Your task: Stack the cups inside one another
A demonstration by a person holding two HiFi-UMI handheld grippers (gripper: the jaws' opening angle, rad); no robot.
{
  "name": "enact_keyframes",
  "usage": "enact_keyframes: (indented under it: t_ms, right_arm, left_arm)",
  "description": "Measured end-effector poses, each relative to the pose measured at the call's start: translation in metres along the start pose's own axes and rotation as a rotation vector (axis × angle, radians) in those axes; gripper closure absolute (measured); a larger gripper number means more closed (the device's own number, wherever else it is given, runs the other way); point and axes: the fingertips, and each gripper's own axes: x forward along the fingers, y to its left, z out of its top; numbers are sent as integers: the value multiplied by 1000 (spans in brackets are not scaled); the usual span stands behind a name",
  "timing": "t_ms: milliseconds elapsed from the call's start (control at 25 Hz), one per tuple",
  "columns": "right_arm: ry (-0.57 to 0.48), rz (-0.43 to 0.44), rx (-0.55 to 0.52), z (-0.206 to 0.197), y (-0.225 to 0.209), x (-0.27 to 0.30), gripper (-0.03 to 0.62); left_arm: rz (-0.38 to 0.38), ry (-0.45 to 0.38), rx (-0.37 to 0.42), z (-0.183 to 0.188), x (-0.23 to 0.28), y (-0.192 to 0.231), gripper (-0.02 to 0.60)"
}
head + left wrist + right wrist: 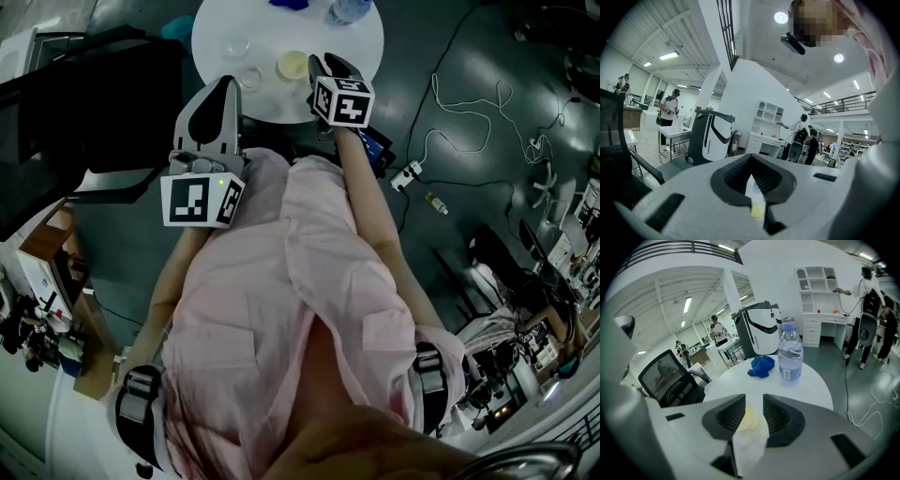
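Observation:
On the round white table [361, 42] stand a yellowish cup [292, 64] and two clear cups [236, 45] [251, 77]. My right gripper [319, 66] hovers at the table's near edge, just right of the yellowish cup. In the right gripper view, the right gripper [754, 411] is open by a narrow gap, and the yellowish cup [749, 418] shows through it, beyond the jaws. My left gripper [228, 86] is held near the table's front left edge. Its jaws [751, 161] meet at the tips, empty, with the yellowish cup [757, 208] glimpsed below them.
A water bottle [790, 352] and a blue cloth [761, 366] sit at the table's far side. A black office chair [94, 103] stands left of the table. Cables [469, 122] and a power strip [408, 175] lie on the floor to the right.

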Motion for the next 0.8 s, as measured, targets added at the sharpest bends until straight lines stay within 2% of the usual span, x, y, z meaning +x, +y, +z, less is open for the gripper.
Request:
enact_keyframes:
  t_ms: [400, 640, 800]
  right_arm:
    - [110, -3, -27, -27, 4, 33, 494]
    - [156, -8, 11, -39, 1, 46, 496]
    - [203, -46, 50, -53, -6, 51, 496]
  left_arm:
    - [22, 14, -1, 1, 1, 10, 566]
    - [29, 17, -5, 2, 1, 12, 566]
    - [33, 16, -12, 3, 2, 14, 566]
